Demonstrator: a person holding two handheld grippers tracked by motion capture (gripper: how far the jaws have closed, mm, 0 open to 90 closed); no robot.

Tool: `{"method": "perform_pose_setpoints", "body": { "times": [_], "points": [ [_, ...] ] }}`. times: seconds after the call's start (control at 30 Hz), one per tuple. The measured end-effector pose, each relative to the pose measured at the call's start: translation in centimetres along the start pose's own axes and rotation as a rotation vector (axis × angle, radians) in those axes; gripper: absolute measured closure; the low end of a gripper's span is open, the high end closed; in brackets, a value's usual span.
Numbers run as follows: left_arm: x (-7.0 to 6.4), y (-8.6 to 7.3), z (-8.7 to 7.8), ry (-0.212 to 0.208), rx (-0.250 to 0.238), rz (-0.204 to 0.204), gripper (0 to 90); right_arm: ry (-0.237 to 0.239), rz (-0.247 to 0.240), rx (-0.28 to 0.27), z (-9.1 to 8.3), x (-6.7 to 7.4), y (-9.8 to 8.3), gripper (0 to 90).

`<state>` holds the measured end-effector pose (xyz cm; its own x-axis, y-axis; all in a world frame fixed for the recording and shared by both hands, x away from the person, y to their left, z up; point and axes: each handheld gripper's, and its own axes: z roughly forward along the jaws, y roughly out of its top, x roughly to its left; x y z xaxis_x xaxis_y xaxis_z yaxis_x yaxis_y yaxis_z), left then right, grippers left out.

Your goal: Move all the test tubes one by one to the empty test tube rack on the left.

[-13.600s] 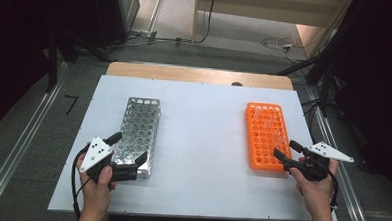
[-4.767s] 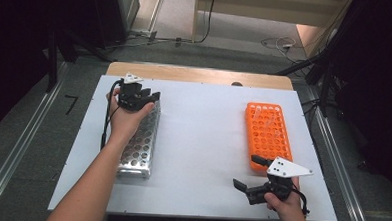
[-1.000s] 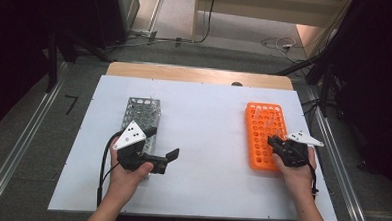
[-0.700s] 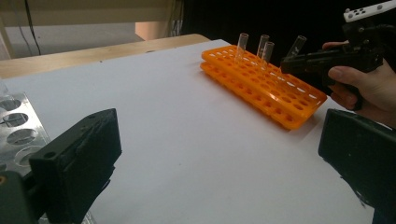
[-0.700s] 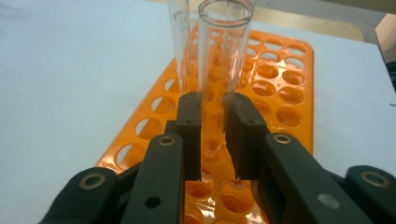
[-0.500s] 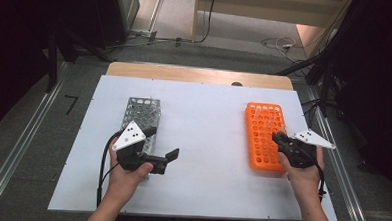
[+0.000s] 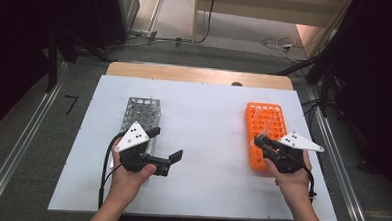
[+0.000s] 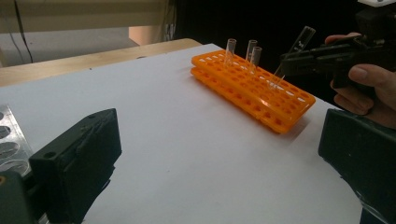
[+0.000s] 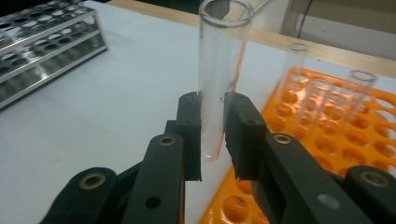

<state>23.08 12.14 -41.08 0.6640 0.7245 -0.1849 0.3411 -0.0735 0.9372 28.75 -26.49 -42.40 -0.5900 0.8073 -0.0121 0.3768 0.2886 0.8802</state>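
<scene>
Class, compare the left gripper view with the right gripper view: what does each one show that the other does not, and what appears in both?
The left gripper view alone shows the left gripper, its jaws wide apart with nothing between them, and the hand holding the right gripper. The right gripper view alone shows a full side of the metal rack and the pads pressed on the held test tube up close. Both show that tube, the orange rack with three tubes standing in it, and the white tabletop.

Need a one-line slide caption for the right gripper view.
Right gripper clamps a clear test tube beside the orange rack, where three tubes stand.
</scene>
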Motion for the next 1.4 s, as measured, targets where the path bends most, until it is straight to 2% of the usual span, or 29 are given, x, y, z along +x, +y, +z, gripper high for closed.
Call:
{"method": "perform_pose_setpoints", "body": {
  "times": [0.57, 0.7, 0.9, 1.17, 1.4],
  "points": [
    [-1.4, 0.1, 1.1, -0.049, 0.017, 0.025, 0.4, 0.164, -0.086, 0.022, 1.6, 6.3, 0.0, 74.3],
    [-1.9, 0.0, 1.5, -0.052, 0.029, 0.034, 5.6, 0.188, -0.107, 0.021, 1.8, 7.4, 0.0, 74.3],
    [-2.7, 0.0, 2.3, -0.048, 0.052, 0.030, 21.0, 0.219, -0.134, 0.029, 2.1, 8.8, 0.0, 74.3],
    [-3.9, -0.1, 3.4, -0.083, 0.071, 0.046, 36.2, 0.245, -0.166, 0.038, 2.5, 10.1, 0.0, 74.3],
    [-5.1, 0.1, 4.1, -0.116, 0.067, 0.068, 47.1, 0.262, -0.192, 0.043, 2.7, 11.1, 0.0, 74.3]
  ]
}}
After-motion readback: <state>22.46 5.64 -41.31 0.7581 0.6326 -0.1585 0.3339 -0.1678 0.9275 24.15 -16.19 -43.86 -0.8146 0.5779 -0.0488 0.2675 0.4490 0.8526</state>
